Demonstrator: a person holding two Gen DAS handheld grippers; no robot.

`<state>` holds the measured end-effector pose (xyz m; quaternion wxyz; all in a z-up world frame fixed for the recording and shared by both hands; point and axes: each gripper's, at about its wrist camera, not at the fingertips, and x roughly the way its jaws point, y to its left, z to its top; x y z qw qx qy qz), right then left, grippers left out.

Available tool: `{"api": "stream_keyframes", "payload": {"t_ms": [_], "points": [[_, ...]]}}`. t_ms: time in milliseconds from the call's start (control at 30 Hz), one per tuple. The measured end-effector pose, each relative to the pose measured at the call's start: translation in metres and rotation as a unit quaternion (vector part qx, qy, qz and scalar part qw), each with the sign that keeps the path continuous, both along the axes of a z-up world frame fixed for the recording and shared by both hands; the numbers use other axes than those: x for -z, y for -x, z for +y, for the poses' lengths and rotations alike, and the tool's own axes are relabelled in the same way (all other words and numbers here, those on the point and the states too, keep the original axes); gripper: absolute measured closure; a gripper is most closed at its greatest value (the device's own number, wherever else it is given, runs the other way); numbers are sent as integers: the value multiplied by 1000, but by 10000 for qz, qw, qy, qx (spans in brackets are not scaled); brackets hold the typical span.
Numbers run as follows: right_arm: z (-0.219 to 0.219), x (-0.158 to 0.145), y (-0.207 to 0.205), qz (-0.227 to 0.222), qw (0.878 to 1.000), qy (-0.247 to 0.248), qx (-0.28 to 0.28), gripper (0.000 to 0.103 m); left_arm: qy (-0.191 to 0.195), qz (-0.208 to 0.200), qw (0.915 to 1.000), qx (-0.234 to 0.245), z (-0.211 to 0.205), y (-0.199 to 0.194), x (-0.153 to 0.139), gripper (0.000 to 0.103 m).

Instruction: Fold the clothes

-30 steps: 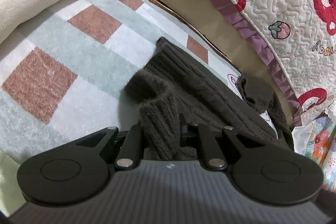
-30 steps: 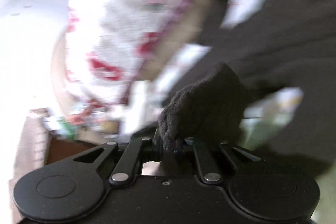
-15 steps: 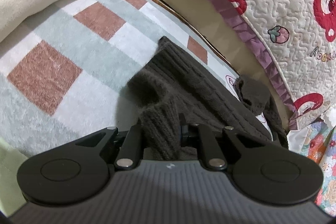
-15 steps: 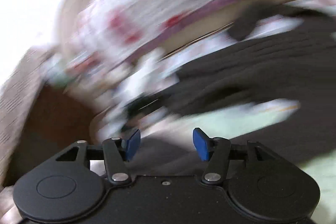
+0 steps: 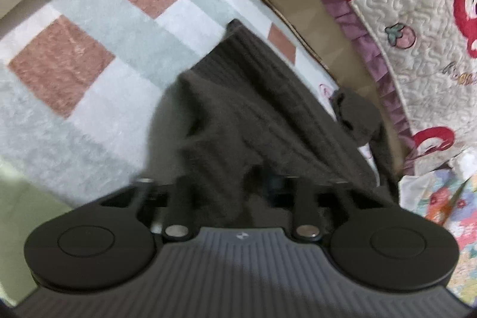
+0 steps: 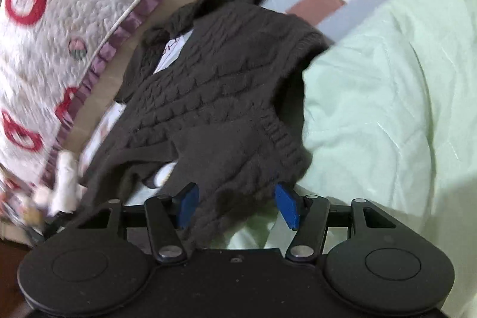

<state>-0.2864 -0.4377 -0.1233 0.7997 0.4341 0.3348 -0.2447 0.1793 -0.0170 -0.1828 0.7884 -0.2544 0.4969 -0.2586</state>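
Left gripper: jaws spread, dark brown cable-knit sweater bunching between them, grip unclear, lying on fuzzy checked blanket. Right gripper: blue pads parted, sweater hem draping between, unclamped.

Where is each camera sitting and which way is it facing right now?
Left wrist: on the left gripper, facing along its fingers over the checked blanket; the gripper is clamped on the dark knit sweater.
Right wrist: on the right gripper, facing the sweater beside a pale green quilt; its blue pads stand apart.
Shared: sweater, blanket, bear-print quilt.
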Motion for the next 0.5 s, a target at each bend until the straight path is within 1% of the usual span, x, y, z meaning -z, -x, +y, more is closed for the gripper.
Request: {"api": "stream_keyframes", "payload": {"t_ms": [33,67,133,200,233,267,300,367,400,467,500], "points": [[4,5,-3,8,10000,70,1,40,-13,8,10000,-44,2,2,1,88],[4,8,-2,46,9997,215,107,38,-12,9,10000,-78,3,3,1,88],[-2,16,1,-55,9990,110,437,34,14,-6,9999,-113,5,3,2,88],[-8,25,4,-167,9969,-21,773,34,-15,2,9999,-130,4,2,3,88],[-5,27,5,-214,9962,-35,844,33,-34,7,9999,-138,4,2,4,86],[2,28,3,-251,9967,-5,778,32,-54,13,9999,-146,3,1,4,84],[10,31,-1,-335,9971,-87,682,32,-69,17,9999,-154,3,1,5,82],[26,36,-9,-517,9971,-280,487,32,-97,22,9998,-170,2,0,6,74],[30,40,-8,-674,9955,-410,532,32,-86,43,9998,-180,2,0,7,71],[29,48,-5,-916,9910,-484,854,32,-41,100,9997,-202,3,-1,9,62],[28,52,-4,-1034,9881,-515,1020,33,-32,95,9998,-195,2,-2,10,62]]}}
